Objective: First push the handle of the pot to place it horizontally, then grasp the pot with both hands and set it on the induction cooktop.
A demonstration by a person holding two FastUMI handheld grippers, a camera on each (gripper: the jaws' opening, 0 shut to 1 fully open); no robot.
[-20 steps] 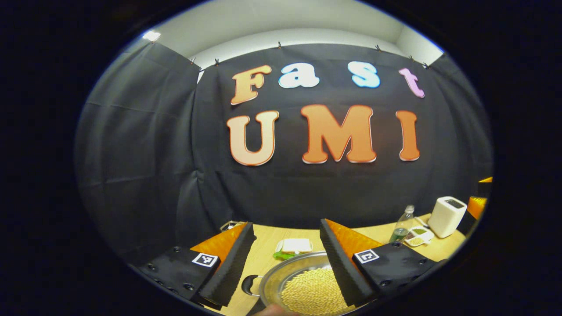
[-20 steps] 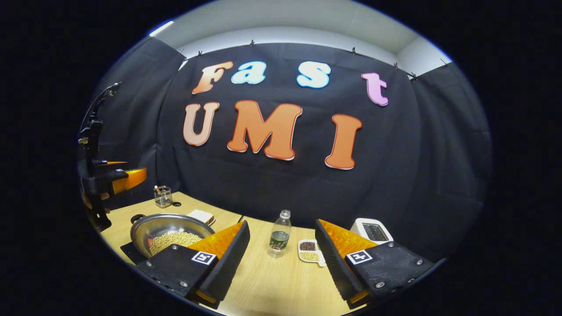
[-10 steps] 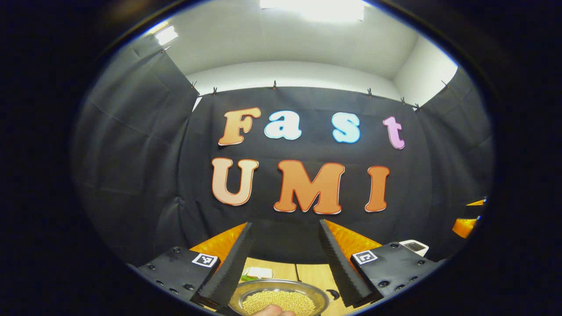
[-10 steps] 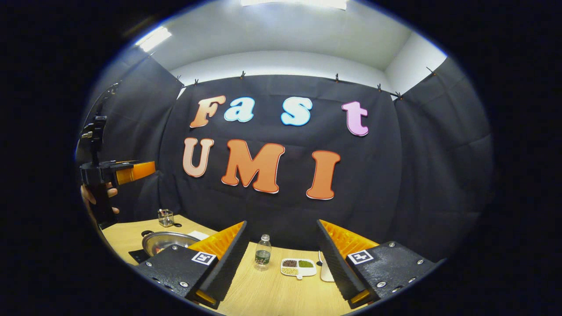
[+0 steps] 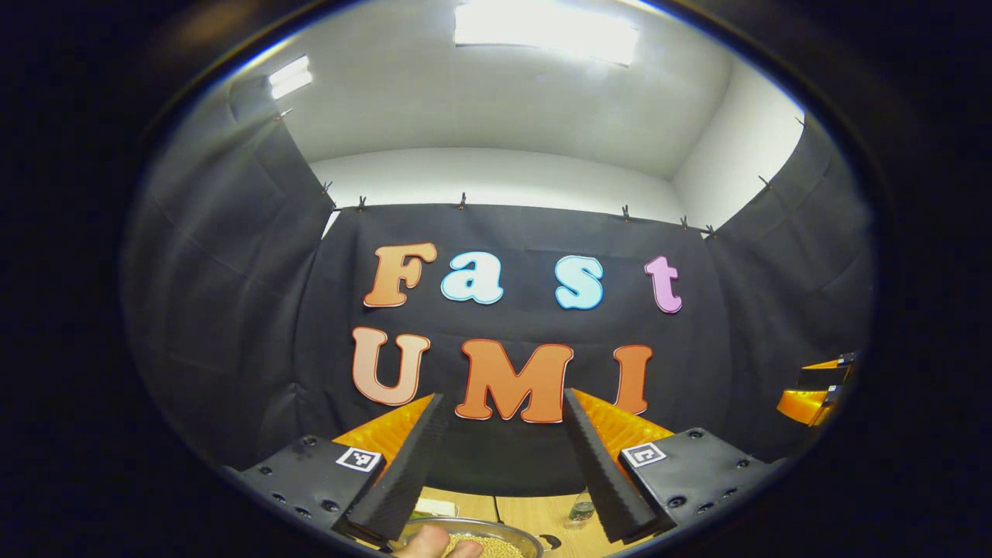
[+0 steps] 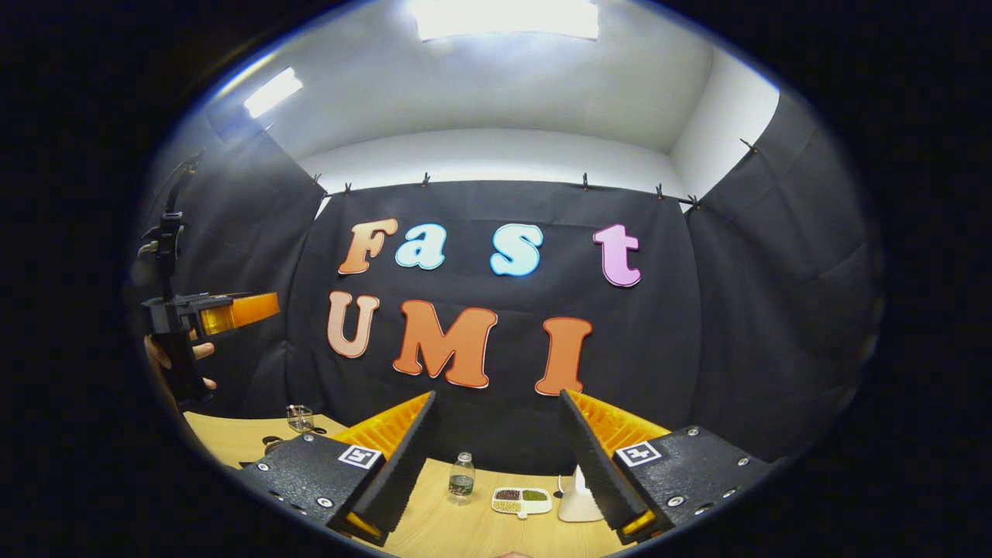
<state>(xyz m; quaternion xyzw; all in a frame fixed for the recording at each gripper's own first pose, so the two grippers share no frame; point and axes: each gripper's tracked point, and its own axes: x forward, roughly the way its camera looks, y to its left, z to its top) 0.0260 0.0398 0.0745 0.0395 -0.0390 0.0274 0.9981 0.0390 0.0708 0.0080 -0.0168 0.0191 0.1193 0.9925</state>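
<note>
Both claws are hanging high above the table [image 6: 465, 535], jaws standing apart and gripping nothing. The left claw [image 5: 502, 457] is pointing at the wall, with the pot [image 5: 508, 536] of beans sitting far below it. The right claw [image 6: 496, 453] is hovering over a bottle [image 6: 462, 478].

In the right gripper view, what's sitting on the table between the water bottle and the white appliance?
A small divided dish of beans or grains lies on the wooden table between the water bottle and the white appliance, seen in the right gripper view.
</note>
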